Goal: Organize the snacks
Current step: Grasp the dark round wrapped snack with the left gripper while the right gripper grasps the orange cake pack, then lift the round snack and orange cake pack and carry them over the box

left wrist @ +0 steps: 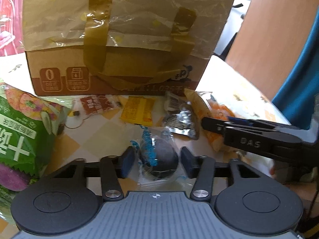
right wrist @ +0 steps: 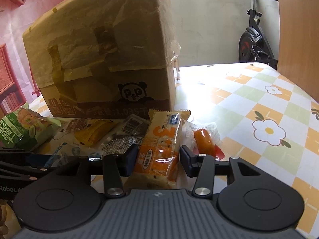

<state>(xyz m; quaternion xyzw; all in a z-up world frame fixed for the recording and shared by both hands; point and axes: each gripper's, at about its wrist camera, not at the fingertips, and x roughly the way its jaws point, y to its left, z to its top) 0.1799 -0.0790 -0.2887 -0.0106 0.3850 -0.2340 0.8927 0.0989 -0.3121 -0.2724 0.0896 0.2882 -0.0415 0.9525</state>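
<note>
A dark round snack (left wrist: 159, 157) in a clear wrapper with blue print lies on the tablecloth. It sits between the pads of my left gripper (left wrist: 157, 159), which is open, with a thin gap on each side. In the right wrist view an orange snack bar (right wrist: 159, 139) lies lengthwise between the pads of my right gripper (right wrist: 159, 157), and both pads touch its sides. That gripper (left wrist: 213, 127) reaches in from the right over the same orange bar (left wrist: 201, 107). A tall taped cardboard box (left wrist: 127, 39) stands just behind the pile.
A green snack bag (left wrist: 22, 129) lies at the left. Yellow (left wrist: 139, 109), red-brown (left wrist: 95, 103) and dark foil (left wrist: 179, 119) packets lie before the box. A wrapped sausage (right wrist: 203, 141) lies beside the bar. The checked tablecloth (right wrist: 259, 99) stretches right. An exercise bike (right wrist: 253, 33) stands beyond.
</note>
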